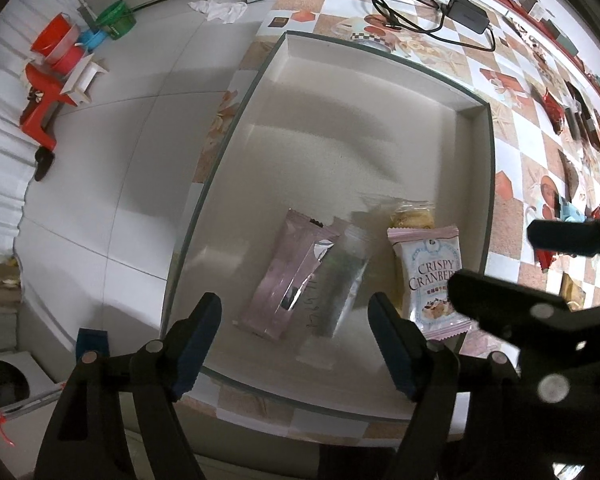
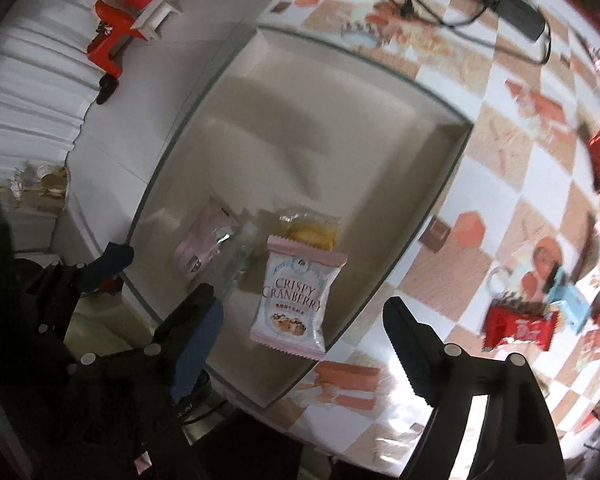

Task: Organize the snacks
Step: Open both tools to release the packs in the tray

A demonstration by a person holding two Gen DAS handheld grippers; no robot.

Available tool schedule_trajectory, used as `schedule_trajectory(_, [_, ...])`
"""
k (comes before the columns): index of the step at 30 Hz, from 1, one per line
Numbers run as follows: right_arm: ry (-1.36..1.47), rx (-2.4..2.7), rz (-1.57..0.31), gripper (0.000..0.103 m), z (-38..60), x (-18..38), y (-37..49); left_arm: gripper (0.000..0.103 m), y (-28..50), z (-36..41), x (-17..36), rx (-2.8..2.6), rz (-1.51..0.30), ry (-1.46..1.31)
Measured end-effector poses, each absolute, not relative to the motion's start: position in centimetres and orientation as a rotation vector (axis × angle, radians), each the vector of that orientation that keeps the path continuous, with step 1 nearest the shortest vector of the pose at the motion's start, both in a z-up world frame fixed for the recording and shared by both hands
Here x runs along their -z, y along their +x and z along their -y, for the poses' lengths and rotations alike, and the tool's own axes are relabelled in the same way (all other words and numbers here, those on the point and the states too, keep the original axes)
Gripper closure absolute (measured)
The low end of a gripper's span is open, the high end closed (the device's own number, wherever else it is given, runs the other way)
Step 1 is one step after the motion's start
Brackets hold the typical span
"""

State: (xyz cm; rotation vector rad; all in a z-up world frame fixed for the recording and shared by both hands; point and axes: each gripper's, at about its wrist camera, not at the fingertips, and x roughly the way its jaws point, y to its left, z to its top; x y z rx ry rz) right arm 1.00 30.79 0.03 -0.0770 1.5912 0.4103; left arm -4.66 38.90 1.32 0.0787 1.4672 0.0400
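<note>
While both my claws hang wide open w/ nothing held, left claw [image 1: 294, 338] & right claw [image 2: 300, 336] hover over white tray [image 1: 474, 110]; cranberry pack [image 2: 292, 300], pink packet [image 1: 288, 276], clear-wrapped cookie [image 1: 414, 216] lie inside, near front edge.

In the box [image 1: 474, 184] on the table [image 1: 512, 216], the cranberry packet [image 1: 430, 280] lies right of the long wrapper [image 1: 288, 280].

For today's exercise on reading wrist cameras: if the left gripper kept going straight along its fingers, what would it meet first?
Most likely the pink snack packet, lying in the white box between the open fingers of the left gripper. A clear packet lies just beside it; depth is uncertain.
</note>
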Motion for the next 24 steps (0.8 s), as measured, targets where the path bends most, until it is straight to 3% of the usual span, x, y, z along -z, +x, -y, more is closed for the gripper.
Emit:
schedule_trajectory(3, [-0.108,-0.381,-1.551,0.016,-30.3,-0.8,1.0,0.024,-4.7,-38.9,-1.4,-0.043,-1.469,0.081])
schedule_trajectory(5, [-0.118,-0.357,-1.527,0.000,-29.9,-1.2,1.1,0.024,-4.6,-38.9,-1.4,-0.044,-1.468,0.082])
schedule_trajectory(24, [-0.068,-0.316,-1.495,0.000,-26.6,-2.8,1.5,0.024,-3.7,-36.2,-2.4,-0.004,-1.448,0.127])
